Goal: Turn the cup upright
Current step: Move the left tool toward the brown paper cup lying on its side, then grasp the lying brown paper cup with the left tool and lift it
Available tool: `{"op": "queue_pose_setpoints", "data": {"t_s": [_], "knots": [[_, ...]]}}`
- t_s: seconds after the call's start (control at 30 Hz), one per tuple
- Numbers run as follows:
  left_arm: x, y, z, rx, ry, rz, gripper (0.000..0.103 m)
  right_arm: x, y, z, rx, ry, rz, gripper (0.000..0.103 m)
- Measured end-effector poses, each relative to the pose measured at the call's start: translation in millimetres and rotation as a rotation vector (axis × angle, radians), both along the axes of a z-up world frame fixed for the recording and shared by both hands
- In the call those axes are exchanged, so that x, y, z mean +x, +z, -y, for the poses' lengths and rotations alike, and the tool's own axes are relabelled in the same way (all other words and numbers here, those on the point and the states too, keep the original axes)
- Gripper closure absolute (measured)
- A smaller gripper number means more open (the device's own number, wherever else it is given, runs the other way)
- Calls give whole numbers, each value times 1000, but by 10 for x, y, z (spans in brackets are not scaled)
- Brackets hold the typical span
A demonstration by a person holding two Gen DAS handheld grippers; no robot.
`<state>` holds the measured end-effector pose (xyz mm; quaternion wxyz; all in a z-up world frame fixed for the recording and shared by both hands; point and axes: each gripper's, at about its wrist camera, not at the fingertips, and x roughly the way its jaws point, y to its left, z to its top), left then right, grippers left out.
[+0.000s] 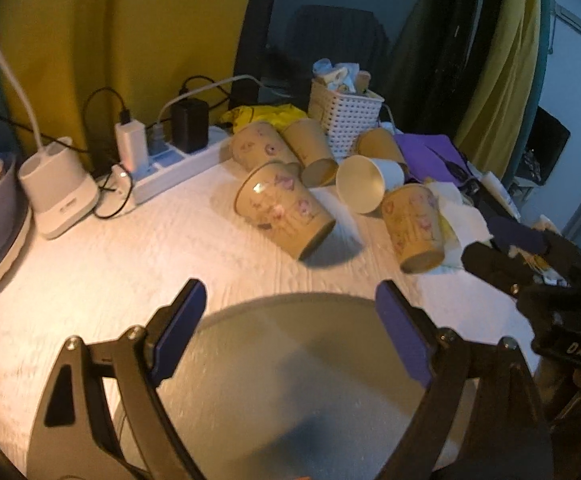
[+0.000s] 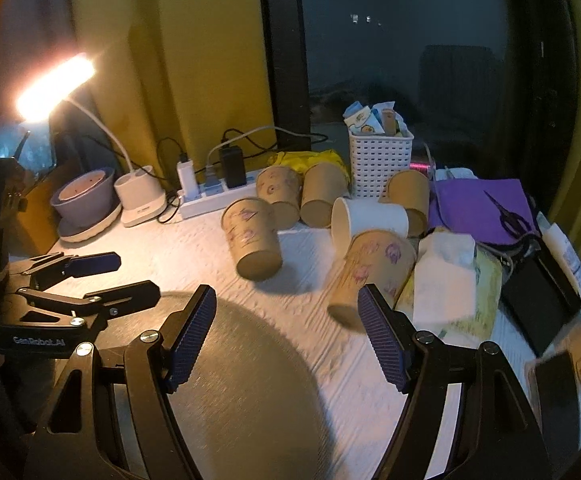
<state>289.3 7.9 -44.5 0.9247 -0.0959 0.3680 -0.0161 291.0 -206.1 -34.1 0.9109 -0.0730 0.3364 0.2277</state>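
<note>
1. Both grippers hang over the white table [image 1: 90,280] with nothing in them. The left gripper [image 1: 290,308] has its blue pads spread wide, empty space between.
2. Same story for the right gripper [image 2: 286,316]: fingers wide apart, holding nothing, a grey round mat [image 2: 242,380] beneath it.
3. Landmark: the white lattice basket [image 1: 346,120] at the back of the table. Six paper cups lie tipped over in front of it.
4. Nearest the left gripper, front-left of the basket, a flowered cup [image 1: 286,212] lies on its side, mouth toward the back left, base toward the camera.
5. Straight in front of the basket, a white cup [image 1: 366,182] lies with its open mouth facing us.
6. Just beyond it, toward the front right, a second flowered cup [image 1: 412,226] lies touching the white cup's rim; in the right view it sits just ahead of the right gripper's right finger.
7. Tight against the basket's left side, two more brown cups [image 1: 286,148] lie side by side; another brown cup [image 1: 382,146] lies at its right.
8. Left of the basket: a power strip [image 1: 174,162] with plugs, then a lamp base [image 1: 60,192].
</note>
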Motion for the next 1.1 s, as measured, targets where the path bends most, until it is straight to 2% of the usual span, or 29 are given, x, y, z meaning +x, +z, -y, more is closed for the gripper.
{"op": "queue_pose_setpoints", "data": {"t_s": [0.3,0.67,0.83,1.0,1.03,1.1], "knots": [[573,-128,-46,-58,12,-57,15,426,-131,34,9,3,-4,27],[1099,-336,-141,-107,90,-126,15,939,-225,38,-16,-37,-14,27],[1288,-413,-151,-132,99,-150,15,1048,-260,102,-3,-42,-27,27],[1440,-577,-155,-188,78,-224,16,1075,-295,121,5,-43,-35,27],[1448,-600,-157,-194,75,-228,18,1071,-300,124,4,-44,-37,27],[1445,-613,-155,-196,72,-228,32,1063,-296,122,3,-45,-38,27]]}}
